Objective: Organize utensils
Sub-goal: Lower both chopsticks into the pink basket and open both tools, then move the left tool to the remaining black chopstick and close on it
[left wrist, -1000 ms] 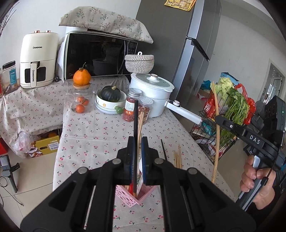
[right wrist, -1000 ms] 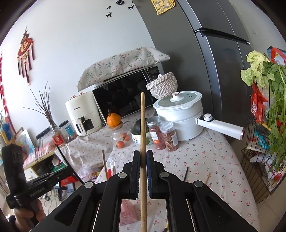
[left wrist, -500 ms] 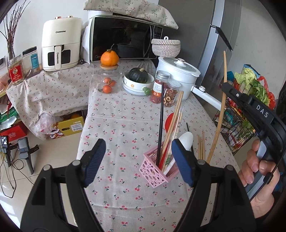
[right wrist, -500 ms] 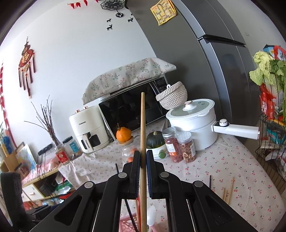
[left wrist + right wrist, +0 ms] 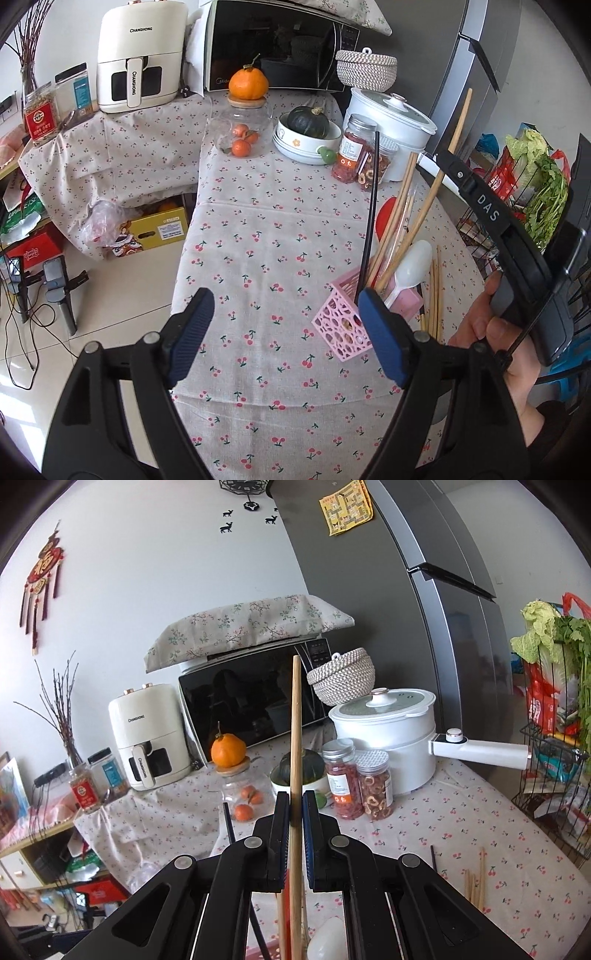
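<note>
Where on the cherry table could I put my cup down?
The tablecloth is bare between its left edge and the pink holder, up to the glass jar. It is crowded on the right: loose chopsticks, spice jars, the white pot.

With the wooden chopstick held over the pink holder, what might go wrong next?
The pink holder already carries several tall utensils leaning right, so pushing the wooden chopstick in could tip it. The right gripper holds the chopstick at a narrow point, so it might swivel and miss.
</note>
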Demonstrator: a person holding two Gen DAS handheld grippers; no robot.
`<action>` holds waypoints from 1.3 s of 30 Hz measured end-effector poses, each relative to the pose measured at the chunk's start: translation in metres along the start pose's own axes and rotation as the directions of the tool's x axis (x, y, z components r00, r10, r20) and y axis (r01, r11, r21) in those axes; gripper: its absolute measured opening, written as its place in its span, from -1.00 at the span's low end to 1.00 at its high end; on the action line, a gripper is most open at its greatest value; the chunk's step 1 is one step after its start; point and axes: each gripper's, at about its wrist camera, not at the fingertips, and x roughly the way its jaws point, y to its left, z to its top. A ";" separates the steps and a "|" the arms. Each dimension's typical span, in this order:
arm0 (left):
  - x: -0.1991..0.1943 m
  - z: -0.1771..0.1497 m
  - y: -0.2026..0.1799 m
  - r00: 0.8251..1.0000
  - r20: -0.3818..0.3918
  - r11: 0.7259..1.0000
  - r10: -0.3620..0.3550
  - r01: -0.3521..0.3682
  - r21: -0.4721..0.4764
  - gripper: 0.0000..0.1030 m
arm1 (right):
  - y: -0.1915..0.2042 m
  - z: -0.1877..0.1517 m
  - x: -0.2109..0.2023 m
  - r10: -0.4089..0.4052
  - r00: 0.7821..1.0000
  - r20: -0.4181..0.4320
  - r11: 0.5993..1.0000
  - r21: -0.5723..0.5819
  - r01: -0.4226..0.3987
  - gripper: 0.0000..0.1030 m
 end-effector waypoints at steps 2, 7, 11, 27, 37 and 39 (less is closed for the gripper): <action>0.000 0.001 0.000 1.000 0.001 1.000 -0.003 0.003 0.000 0.56 | 0.001 -0.004 0.001 -0.001 1.000 -0.025 1.000 -0.014 0.001 -0.86; 0.001 0.001 -0.002 1.000 0.001 1.000 -0.002 0.002 0.005 0.57 | 0.004 -0.006 -0.001 0.052 0.993 -0.103 0.998 -0.035 -0.056 -0.86; 0.001 0.001 -0.004 1.000 -0.001 1.000 0.001 -0.001 0.012 0.57 | 0.005 -0.007 -0.004 0.106 0.982 -0.154 0.992 -0.046 -0.114 -0.85; -0.012 -0.001 -0.026 0.998 0.056 0.999 0.028 -0.030 0.036 0.86 | -0.041 0.028 -0.048 0.151 0.968 -0.202 0.988 -0.010 -0.156 0.54; -0.032 -0.002 -0.056 0.991 0.132 0.994 0.017 -0.031 0.106 0.93 | -0.091 0.041 -0.073 0.051 0.960 -0.275 0.993 -0.092 -0.079 0.93; -0.035 -0.002 -0.067 0.988 0.151 0.990 0.017 -0.037 0.133 0.95 | -0.105 0.042 -0.074 0.015 0.956 -0.294 0.995 -0.093 -0.044 0.93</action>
